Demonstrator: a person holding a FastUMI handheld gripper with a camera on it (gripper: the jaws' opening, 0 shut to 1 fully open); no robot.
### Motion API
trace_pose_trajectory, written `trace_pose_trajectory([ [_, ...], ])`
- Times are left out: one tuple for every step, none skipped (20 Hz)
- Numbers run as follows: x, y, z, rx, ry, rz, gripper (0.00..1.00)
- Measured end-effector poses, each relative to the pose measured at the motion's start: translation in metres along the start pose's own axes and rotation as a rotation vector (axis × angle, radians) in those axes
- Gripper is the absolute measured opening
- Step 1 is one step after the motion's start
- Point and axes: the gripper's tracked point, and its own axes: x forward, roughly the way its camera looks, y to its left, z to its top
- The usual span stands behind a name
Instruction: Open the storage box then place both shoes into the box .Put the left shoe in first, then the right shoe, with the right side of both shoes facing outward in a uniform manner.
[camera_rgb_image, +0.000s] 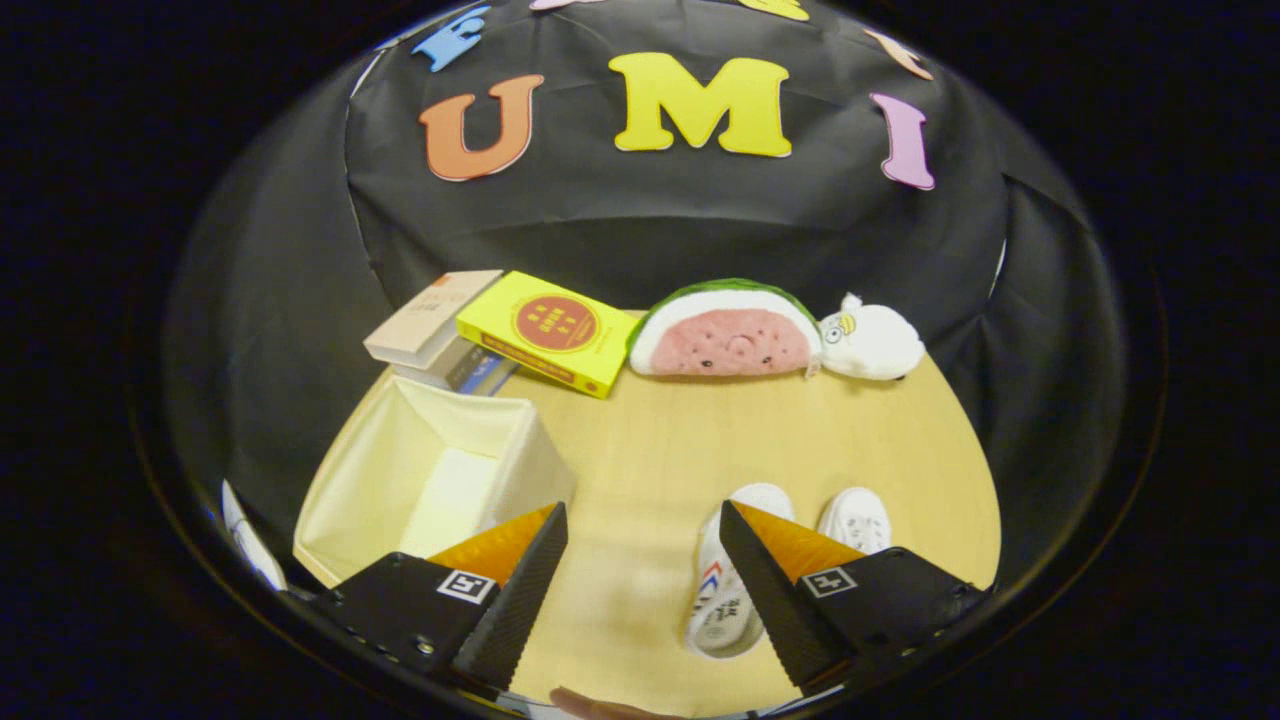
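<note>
Both fingers of the gripper (643, 560) stand wide apart and hold nothing; bare wooden table (700, 440) shows between them. Partly behind the right finger lies one small white shoe (722, 590) with coloured side stripes, toe pointing away, and a second white shoe (856, 520) sits just beside it on its far right side, mostly hidden. Count: two shoes, parallel as a pair, presumably set out that way for picking one after the other. Which is the left shoe cannot be told with certainty from here.

Just ahead of the left finger stands one cream fabric storage box (430, 470), its top open and its interior apparently empty; no lid is visible, so the opening step is judged complete. Neither shoe is in the box yet.

Beyond the fingers, against the black booth wall, lie three or so books: a yellow book (550, 335) leaning on a stack topped by a beige book (430, 315). Beside these rest one watermelon-slice plush toy (725, 335) and one white plush bird (872, 343), touching it. These appear to be clutter, kept well apart from the working area.
</note>
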Motion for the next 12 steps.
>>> trace_pose_trajectory([
  [0.003, -0.014, -0.012, -0.028, 0.007, -0.030, 0.95],
  [0.008, -0.030, -0.025, -0.051, 0.025, -0.070, 0.95],
  [0.012, -0.043, -0.038, -0.066, 0.047, -0.089, 0.95],
  [0.014, -0.052, -0.050, -0.080, 0.070, -0.094, 0.95],
  [0.016, -0.062, -0.061, -0.086, 0.095, -0.111, 0.95],
  [0.019, -0.076, -0.070, -0.075, 0.116, -0.136, 0.93],
  [0.020, -0.084, -0.078, -0.055, 0.138, -0.145, 0.93],
  [0.024, -0.086, -0.086, -0.030, 0.161, -0.133, 0.93],
  [0.027, -0.087, -0.094, -0.007, 0.188, -0.113, 0.93],
  [0.033, -0.090, -0.098, 0.020, 0.207, -0.108, 0.89],
  [0.038, -0.094, -0.101, 0.041, 0.219, -0.104, 0.89],
  [0.045, -0.099, -0.104, 0.059, 0.237, -0.107, 0.85],
])
